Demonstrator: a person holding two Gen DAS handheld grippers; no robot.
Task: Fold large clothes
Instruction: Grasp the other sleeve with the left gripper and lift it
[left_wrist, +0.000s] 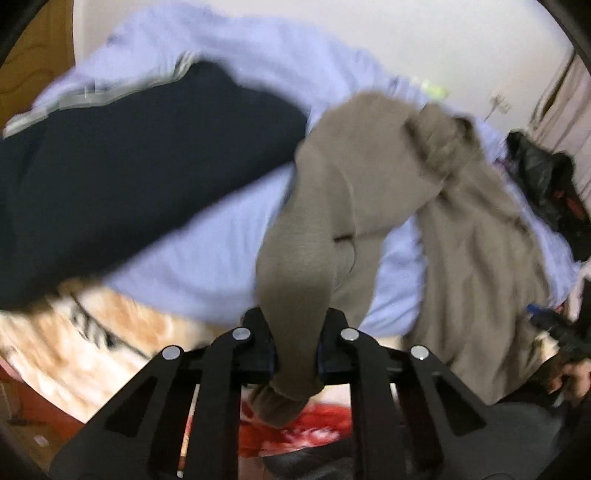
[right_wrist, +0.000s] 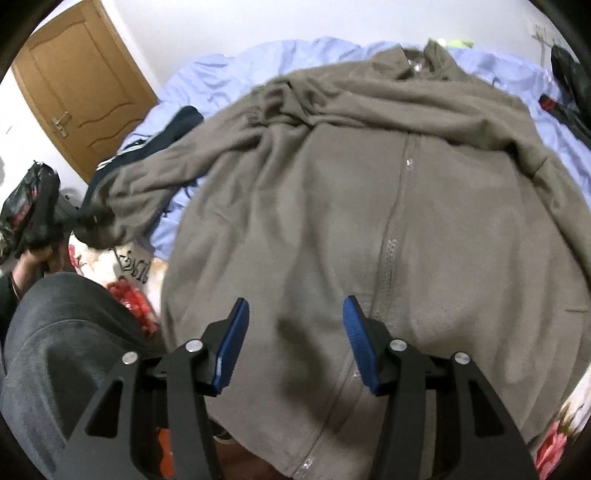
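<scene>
Left wrist view blurred – left gripper (left_wrist: 295, 354) pinching jacket sleeve (left_wrist: 295, 266), right gripper (right_wrist: 295, 343) jaws spread above jacket (right_wrist: 332, 206)

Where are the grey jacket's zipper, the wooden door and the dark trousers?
zipper (right_wrist: 391, 236), right wrist view, mid-length of the jacket front.
wooden door (right_wrist: 85, 92), right wrist view, centre panel.
dark trousers (left_wrist: 129, 177), left wrist view, mid leg.

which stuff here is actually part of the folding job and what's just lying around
Part of the job:
- grey-brown zip jacket, spread on the bed
- its sleeve, gripped in the left claw
- right claw, open above the jacket

Lying about:
- dark navy garment
- blue sheet
- wooden door
- black bag
</scene>
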